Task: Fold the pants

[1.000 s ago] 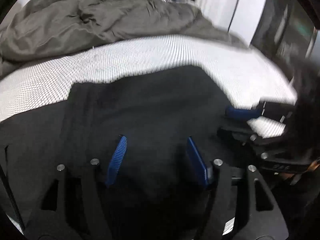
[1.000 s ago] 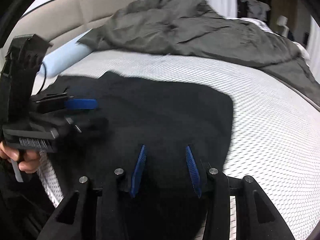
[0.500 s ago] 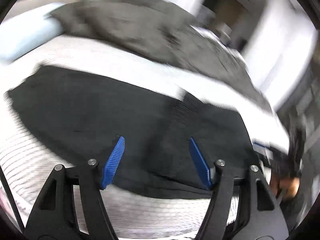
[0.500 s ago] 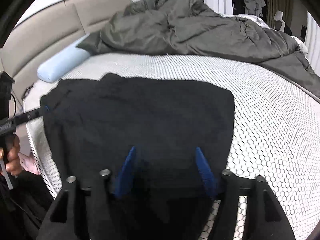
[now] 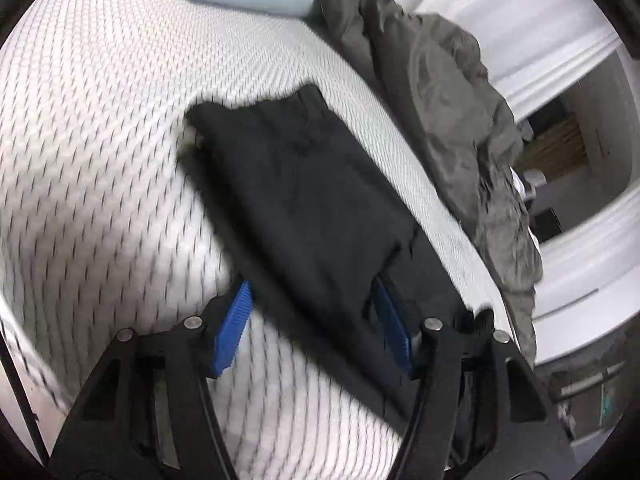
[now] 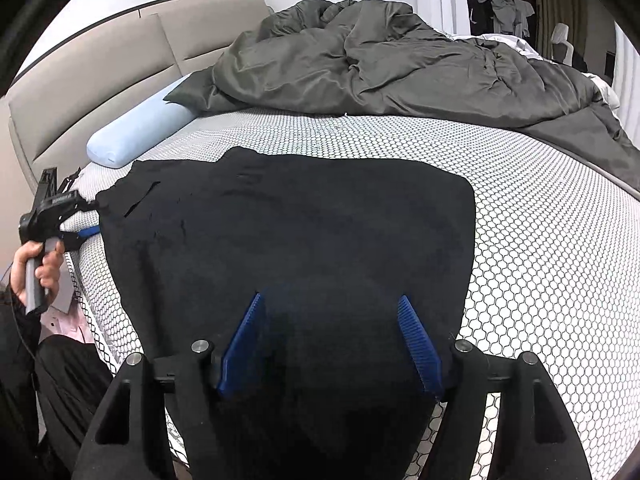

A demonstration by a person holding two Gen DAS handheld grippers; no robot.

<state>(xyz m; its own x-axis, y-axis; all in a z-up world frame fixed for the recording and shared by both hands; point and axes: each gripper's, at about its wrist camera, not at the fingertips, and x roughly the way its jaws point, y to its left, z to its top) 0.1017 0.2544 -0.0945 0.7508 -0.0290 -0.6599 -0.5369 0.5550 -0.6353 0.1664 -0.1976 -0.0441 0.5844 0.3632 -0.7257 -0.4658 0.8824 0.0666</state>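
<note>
The black pants (image 6: 288, 236) lie flat on the white honeycomb-patterned mattress (image 6: 540, 248), folded into a wide dark panel. In the left wrist view the pants (image 5: 308, 208) run as a long dark strip away from me. My left gripper (image 5: 316, 320) is open with its blue pads on either side of the strip's near end. It also shows in the right wrist view (image 6: 86, 220) at the pants' left end, held by a hand. My right gripper (image 6: 332, 336) is open and empty just above the pants' near edge.
A rumpled grey duvet (image 6: 380, 64) covers the far side of the bed. A light blue bolster pillow (image 6: 136, 136) lies by the beige headboard (image 6: 88, 80). The mattress edge runs along the left, with the person's dark legs (image 6: 68, 380) beside it.
My left gripper has swung from beside the right gripper out to the pants' left end and now looks along their length. My right gripper has opened wider and stayed over the near edge.
</note>
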